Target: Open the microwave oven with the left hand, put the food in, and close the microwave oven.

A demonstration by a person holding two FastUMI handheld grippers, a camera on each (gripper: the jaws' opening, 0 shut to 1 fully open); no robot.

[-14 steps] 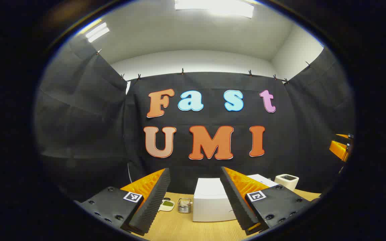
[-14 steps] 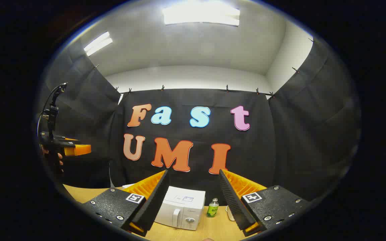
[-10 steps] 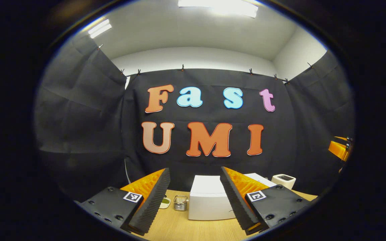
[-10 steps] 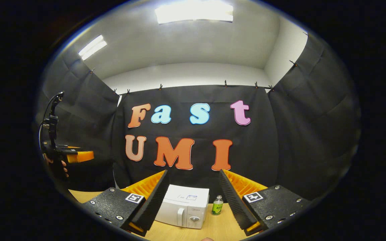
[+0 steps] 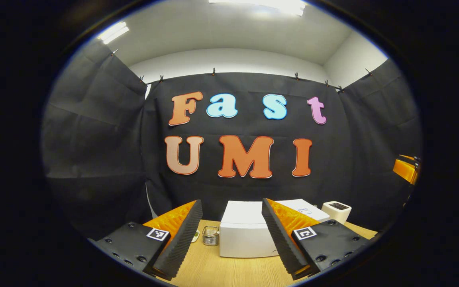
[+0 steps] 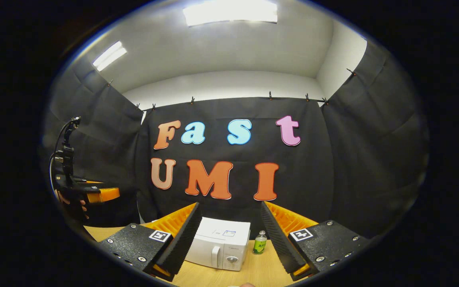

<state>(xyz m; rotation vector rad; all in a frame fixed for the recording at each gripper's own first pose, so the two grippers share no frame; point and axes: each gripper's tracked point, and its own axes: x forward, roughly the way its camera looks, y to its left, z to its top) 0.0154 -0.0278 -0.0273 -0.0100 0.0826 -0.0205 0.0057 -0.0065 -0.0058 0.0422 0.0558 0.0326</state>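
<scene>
Currently, both cameras sit lower than in the earlier frames: the ceiling lights have slid toward the top edge and more of the desk shows than 0.7 s ago.

In the left gripper view, your left tongs stand released, fingers spread wide with nothing between them, the same spread as before. From left to right between and beyond the fingers you see a small dish mostly hidden behind the left finger, a small metal basket just beside it, then the white microwave oven seen from its plain side, then a white toaster further right. The microwave oven appears larger and nearer the view's centre than earlier. At the far right edge, an orange part of the other gripper shows.

In the right gripper view, at the far left, a hand holds the other gripper above the desk; it has dropped lower and moved inward since the earlier frames. Your right tongs are released as well, fingers wide apart and empty. Between them stands the microwave oven, door closed, handle and dial facing you, and just to its right a small green bottle stands upright, apart from the oven.

The desk is light wood. Black cloth walls enclose the booth on three sides, clipped along the top, with a white ceiling above.
</scene>
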